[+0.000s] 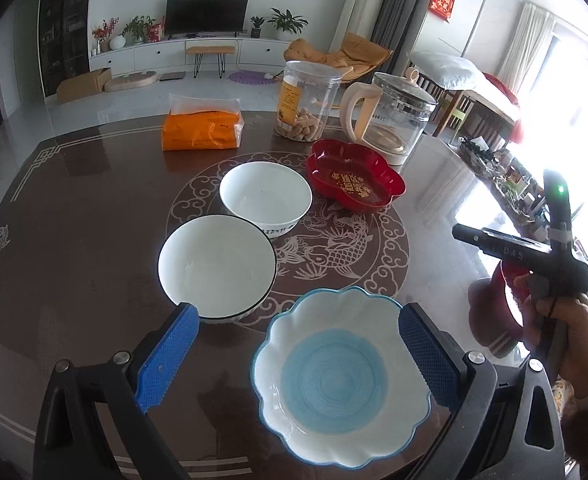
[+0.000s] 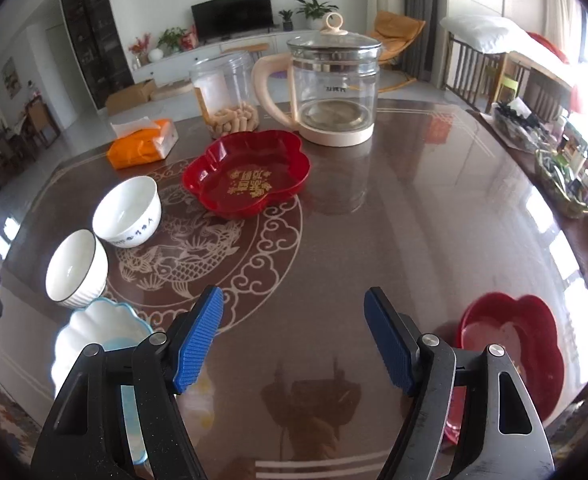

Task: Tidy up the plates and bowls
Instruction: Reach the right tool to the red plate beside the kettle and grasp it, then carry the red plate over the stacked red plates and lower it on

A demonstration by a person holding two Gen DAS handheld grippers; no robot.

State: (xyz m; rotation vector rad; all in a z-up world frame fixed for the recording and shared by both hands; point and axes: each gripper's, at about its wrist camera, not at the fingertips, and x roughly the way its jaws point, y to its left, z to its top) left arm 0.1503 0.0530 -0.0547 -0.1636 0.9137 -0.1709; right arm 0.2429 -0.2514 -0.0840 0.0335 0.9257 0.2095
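Blue-padded left tongs (image 1: 294, 344) stand wide open above the dark brown glossy tabletop (image 1: 73, 240), gripping nothing; between their pads lies a scalloped white dish with a blue centre (image 1: 340, 376), resting on the tabletop. Right tongs (image 2: 294, 340), likewise wide open and empty, hang over bare tabletop, with a small red lobed bowl (image 2: 526, 340) just to their right and the scalloped dish to their left. Beyond the left tongs sits a white bowl with a dark rim (image 1: 215, 266), and close behind it a plain white bowl with dark lettering on its side (image 1: 265, 198). Farther off lies a red flower-shaped tray with gold characters (image 1: 356, 180). At the far edge stand an orange tissue pack (image 1: 201, 126), a clear plastic jar (image 1: 306, 100) and a glass kettle with a cream handle (image 1: 394, 120).
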